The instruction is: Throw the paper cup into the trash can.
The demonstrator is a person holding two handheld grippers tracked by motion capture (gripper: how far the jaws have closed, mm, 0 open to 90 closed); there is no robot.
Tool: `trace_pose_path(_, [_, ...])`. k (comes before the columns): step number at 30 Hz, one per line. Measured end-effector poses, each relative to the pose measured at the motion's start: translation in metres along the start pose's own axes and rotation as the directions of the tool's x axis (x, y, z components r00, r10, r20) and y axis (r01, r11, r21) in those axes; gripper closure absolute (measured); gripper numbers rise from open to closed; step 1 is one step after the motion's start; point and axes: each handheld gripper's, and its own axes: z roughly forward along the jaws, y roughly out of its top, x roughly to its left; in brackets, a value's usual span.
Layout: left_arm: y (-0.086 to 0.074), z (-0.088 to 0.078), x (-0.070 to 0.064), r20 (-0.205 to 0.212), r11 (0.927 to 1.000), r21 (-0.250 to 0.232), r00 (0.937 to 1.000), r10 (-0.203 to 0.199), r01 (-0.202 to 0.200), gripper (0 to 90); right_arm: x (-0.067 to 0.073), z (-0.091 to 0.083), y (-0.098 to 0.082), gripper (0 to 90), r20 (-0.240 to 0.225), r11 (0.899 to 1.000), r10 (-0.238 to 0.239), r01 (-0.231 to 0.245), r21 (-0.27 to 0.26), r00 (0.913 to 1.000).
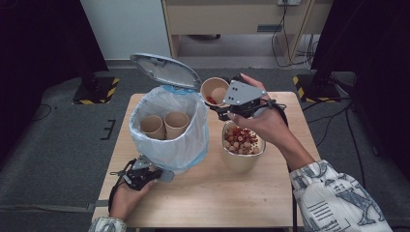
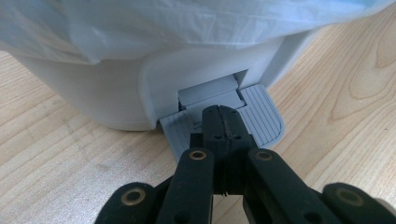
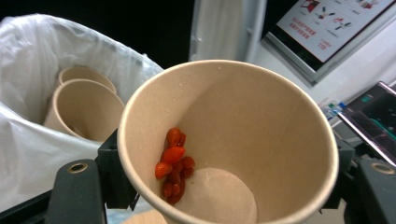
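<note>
Left hand-held gripper [image 2: 223, 122]: my jaws are pressed together with nothing between them, tips bearing down on the bin's pedal.
Pedal [image 2: 261, 119]: grey ribbed plastic tongue at the foot of the bin, near the front-left of the tabletop; I judge I hold it down so the lid stays up.
Lid [image 1: 165, 70]: grey oval, tipped up and back toward the far edge, leaving the mouth open.
Bin [image 2: 116, 100]: white smooth plastic, rounded wall, standing on the left half of the tabletop.
Liner [image 1: 174, 145]: thin, crinkled, translucent white bag folded over the rim, with a blue edge at the back.
Discarded cups [image 1: 164, 125]: two plain kraft-paper cups lying inside the bin, side by side and touching.
Right hand-held gripper [image 1: 223, 102]: pinching the paper cup by its side wall, jaws narrow on the wall.
Paper cup [image 3: 243, 135]: brown paper, tapered, rolled rim, tilted on its side above the tabletop between the bin and the bowl, toward the far edge; mouth faces my camera.
Berries [image 3: 173, 165]: a small cluster of red, wrinkled dried berries clinging to the lower inner wall.
Bowl [image 1: 241, 157]: pale, rounded, right of the bin near the centre, heaped with red and tan pieces; the tilt probably serves to tip the cup's leftovers there before binning.
Tabletop [image 1: 208, 203]: light wood grain, matte.
</note>
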Motion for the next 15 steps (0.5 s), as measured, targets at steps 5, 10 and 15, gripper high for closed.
trace_pose_path(5, [0.000,0.000,0.000,0.001,1.0000,0.000,1.0000,0.000,0.000,90.0,0.006,0.009,0.003,28.1,-0.030,1.000,0.013,-0.013,-0.002,0.9995])
trace_pose_path(10, [0.000,0.000,0.000,0.000,1.0000,0.000,1.0000,0.002,-0.002,90.0,0.011,0.018,0.010,28.0,-0.044,1.000,0.023,-0.024,-0.020,0.9988])
trace_pose_path(15, [0.000,0.000,0.000,0.000,1.0000,0.000,1.0000,0.003,-0.003,90.0,0.017,0.027,0.016,28.0,-0.065,0.999,0.029,-0.031,-0.032,0.9975])
